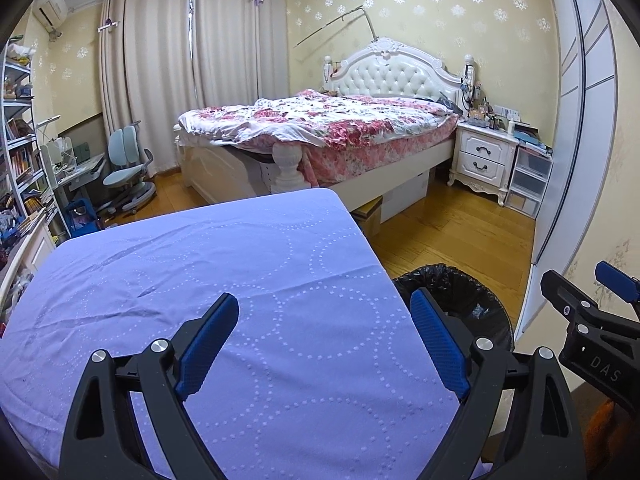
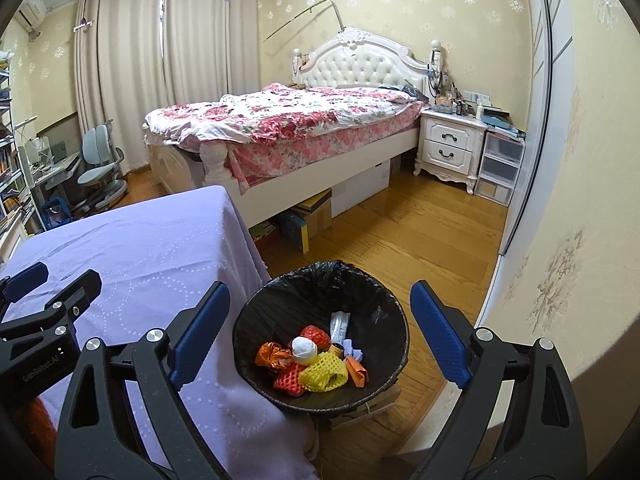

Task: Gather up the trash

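A round bin lined with a black bag [image 2: 304, 288] stands on the floor beside the lilac-covered table [image 2: 132, 248]. Inside lie several pieces of trash: a yellow foam net [image 2: 324, 372], a red foam net [image 2: 289, 380], a white ball [image 2: 304, 347], an orange wrapper [image 2: 272, 356]. My right gripper [image 2: 320, 292] hovers above the bin, open, with nothing between its blue pads. My left gripper [image 1: 326, 300] is open over the bare lilac cloth [image 1: 200, 264]. The bin's edge [image 1: 460, 280] shows to the right of it. The right gripper [image 1: 592, 292] appears at the left wrist view's right edge.
A bed with a floral quilt [image 1: 320, 120] stands across the wooden floor [image 2: 400, 232], with boxes stored underneath. A white nightstand [image 2: 448, 144] and plastic drawers sit at its right. A desk chair [image 1: 128, 168] and bookshelves are at the left. A wall runs close on the right.
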